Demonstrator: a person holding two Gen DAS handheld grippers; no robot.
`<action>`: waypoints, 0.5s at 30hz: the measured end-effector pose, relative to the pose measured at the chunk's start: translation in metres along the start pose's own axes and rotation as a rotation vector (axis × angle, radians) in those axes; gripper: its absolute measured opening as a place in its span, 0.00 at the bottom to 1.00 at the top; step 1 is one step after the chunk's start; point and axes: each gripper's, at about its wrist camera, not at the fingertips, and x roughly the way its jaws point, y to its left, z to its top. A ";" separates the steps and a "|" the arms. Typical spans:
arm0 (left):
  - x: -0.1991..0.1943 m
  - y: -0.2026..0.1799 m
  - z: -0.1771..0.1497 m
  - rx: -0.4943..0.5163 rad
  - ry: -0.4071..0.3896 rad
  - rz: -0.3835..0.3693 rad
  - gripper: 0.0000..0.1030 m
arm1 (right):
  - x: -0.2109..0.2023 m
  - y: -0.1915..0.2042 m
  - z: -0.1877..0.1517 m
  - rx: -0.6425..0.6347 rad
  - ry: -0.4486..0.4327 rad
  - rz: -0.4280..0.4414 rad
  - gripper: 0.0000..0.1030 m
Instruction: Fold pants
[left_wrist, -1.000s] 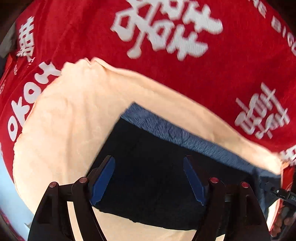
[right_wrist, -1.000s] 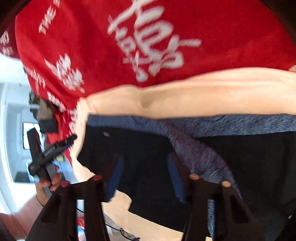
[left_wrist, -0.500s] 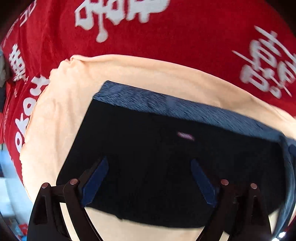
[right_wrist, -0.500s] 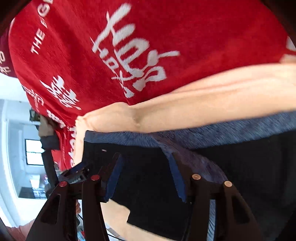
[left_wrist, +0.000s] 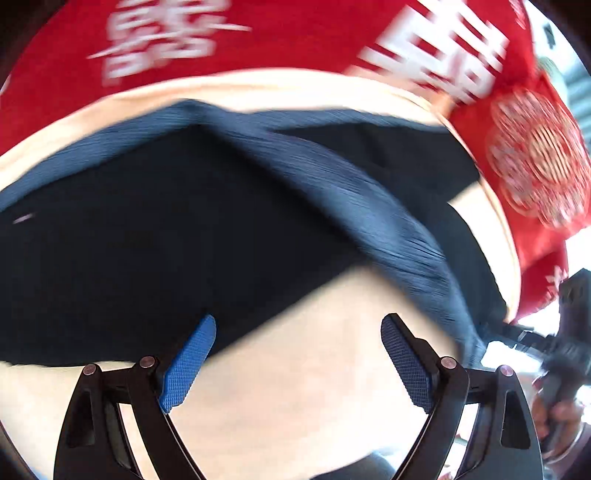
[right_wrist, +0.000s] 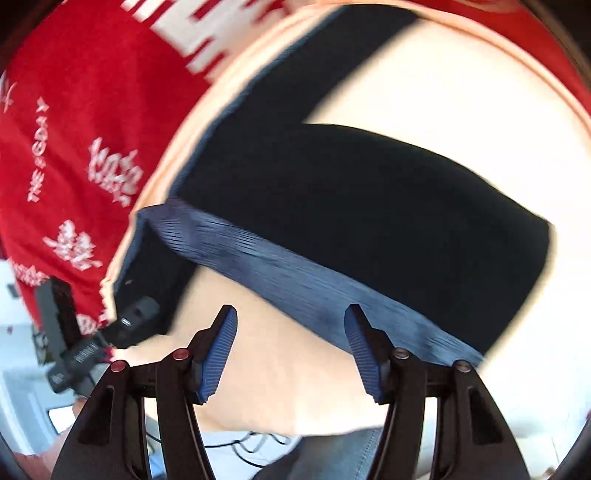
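Note:
The pants (left_wrist: 155, 229) are black with a blue-grey ribbed waistband (left_wrist: 369, 206). They lie spread flat on a peach cloth (left_wrist: 314, 369). My left gripper (left_wrist: 295, 354) is open and empty, over the peach cloth just below the pants' edge. In the right wrist view the pants (right_wrist: 369, 206) fill the middle, the waistband (right_wrist: 295, 280) running across in front of my right gripper (right_wrist: 291, 343), which is open and empty above the peach cloth (right_wrist: 288, 387). The view is motion-blurred.
A red cloth with white lettering (left_wrist: 258, 37) lies under the peach cloth and beyond it (right_wrist: 74, 129). The other hand-held gripper shows at the right edge of the left view (left_wrist: 561, 350) and at the left of the right view (right_wrist: 85, 332). Floor and a cable (right_wrist: 251, 443) show below.
Both grippers have swung and pulled back from over the black fabric. Their fingers now hover over the peach cloth, with the waistband and a pant edge in front of them. Both stayed open.

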 end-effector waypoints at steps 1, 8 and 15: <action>0.008 -0.012 0.000 0.016 0.012 -0.018 0.89 | -0.008 -0.017 -0.007 0.022 -0.011 -0.016 0.63; 0.059 -0.072 0.006 0.023 0.090 -0.061 0.89 | -0.014 -0.099 -0.026 0.143 0.006 -0.017 0.63; 0.076 -0.093 0.010 -0.043 0.114 -0.045 0.89 | 0.015 -0.121 -0.008 0.201 0.132 0.224 0.57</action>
